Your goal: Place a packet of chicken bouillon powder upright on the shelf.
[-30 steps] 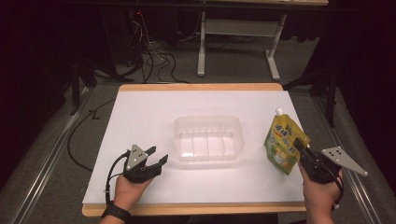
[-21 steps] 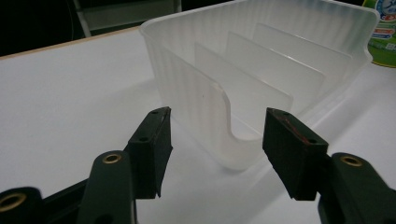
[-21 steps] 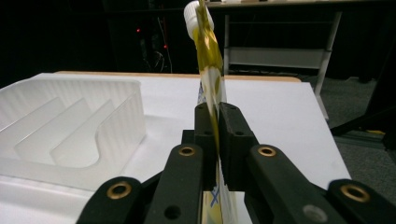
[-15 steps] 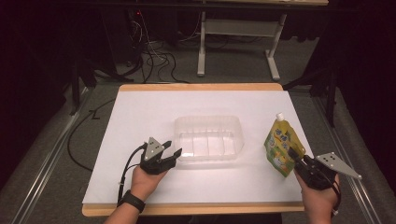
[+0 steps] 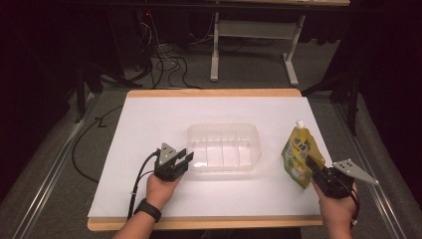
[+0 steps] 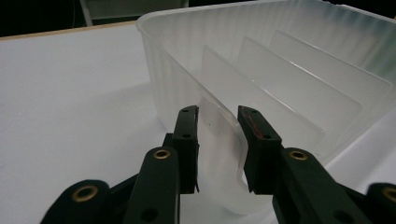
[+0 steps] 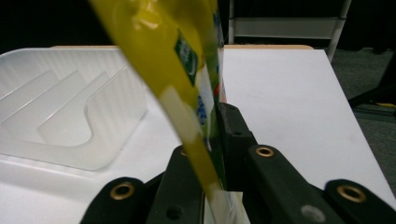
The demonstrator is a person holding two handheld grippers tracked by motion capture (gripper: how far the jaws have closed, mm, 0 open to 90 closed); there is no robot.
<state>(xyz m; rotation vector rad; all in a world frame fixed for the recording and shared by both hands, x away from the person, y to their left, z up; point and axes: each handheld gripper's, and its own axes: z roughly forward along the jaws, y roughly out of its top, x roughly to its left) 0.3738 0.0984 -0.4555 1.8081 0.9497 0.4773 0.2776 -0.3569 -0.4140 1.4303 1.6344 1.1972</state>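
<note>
While the left tool (image 6: 217, 140) has just squeezed onto the clear tub (image 5: 224, 147) rim to steady it, the right tool (image 7: 210, 154) pinches the yellow pouch (image 5: 298, 157), probably to drop it in.

The left gripper (image 5: 180, 160) is at the left part of the table, and the left hand (image 5: 160, 188) holds it from behind with the forearm coming in from the bottom edge. A dark band is on this wrist. Its jaws point toward the middle of the table; they have just been closing and now press on a thin wall between them. The right gripper (image 5: 318, 172) is at the right side, held by the right hand (image 5: 334, 206). Its jaws point up and left and are clamped tight on a flat edge. Its grey three-cornered plate points to the right.
</note>
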